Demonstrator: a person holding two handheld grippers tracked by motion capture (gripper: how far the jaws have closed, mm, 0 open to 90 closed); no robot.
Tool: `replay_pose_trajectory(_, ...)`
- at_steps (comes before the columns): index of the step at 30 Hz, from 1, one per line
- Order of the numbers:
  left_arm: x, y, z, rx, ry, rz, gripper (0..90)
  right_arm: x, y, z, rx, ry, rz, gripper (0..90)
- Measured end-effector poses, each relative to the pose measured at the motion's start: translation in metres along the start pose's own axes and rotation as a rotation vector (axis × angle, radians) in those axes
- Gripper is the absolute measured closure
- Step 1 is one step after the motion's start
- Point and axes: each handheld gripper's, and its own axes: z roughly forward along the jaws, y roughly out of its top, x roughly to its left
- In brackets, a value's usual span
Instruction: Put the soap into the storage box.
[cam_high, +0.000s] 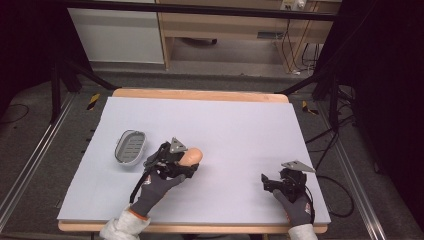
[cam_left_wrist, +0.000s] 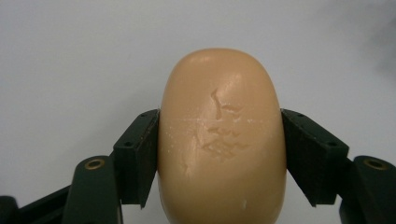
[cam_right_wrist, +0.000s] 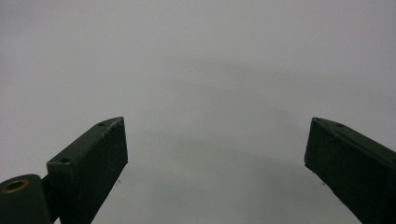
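Note:
A tan oval bar of soap lies at the middle left of the white table sheet. My left gripper is shut on the soap, with both black jaws pressed against its sides. The soap's top face carries scratched marks. A grey oval soap dish with a slotted floor sits to the left of that gripper, empty. My right gripper rests low at the front right of the sheet. Its jaws stand wide apart with only bare sheet between them.
The white sheet covers a wooden table whose edge shows at the back. Black frame legs and cables stand on the floor at both sides. A wooden cabinet is beyond the table.

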Motion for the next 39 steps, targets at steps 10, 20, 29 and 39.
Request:
replay_pose_trajectory(10,0.016,-0.018,-0.023,-0.022,0.024,-0.034,31.6,-0.001,0.0,0.0,-0.008,-0.005,-0.009,6.2)
replay_pose_trajectory(20,0.031,-0.024,-0.046,-0.062,0.052,-0.071,31.6,0.0,-0.001,-0.001,-0.009,-0.005,-0.005,6.2)
replay_pose_trajectory(29,0.054,-0.028,-0.061,-0.087,0.103,-0.125,31.6,0.001,-0.001,-0.001,-0.009,-0.002,-0.014,6.2)
replay_pose_trajectory(39,0.081,-0.031,-0.073,-0.112,0.158,-0.183,31.6,0.004,-0.001,-0.001,-0.009,0.0,-0.02,6.1)
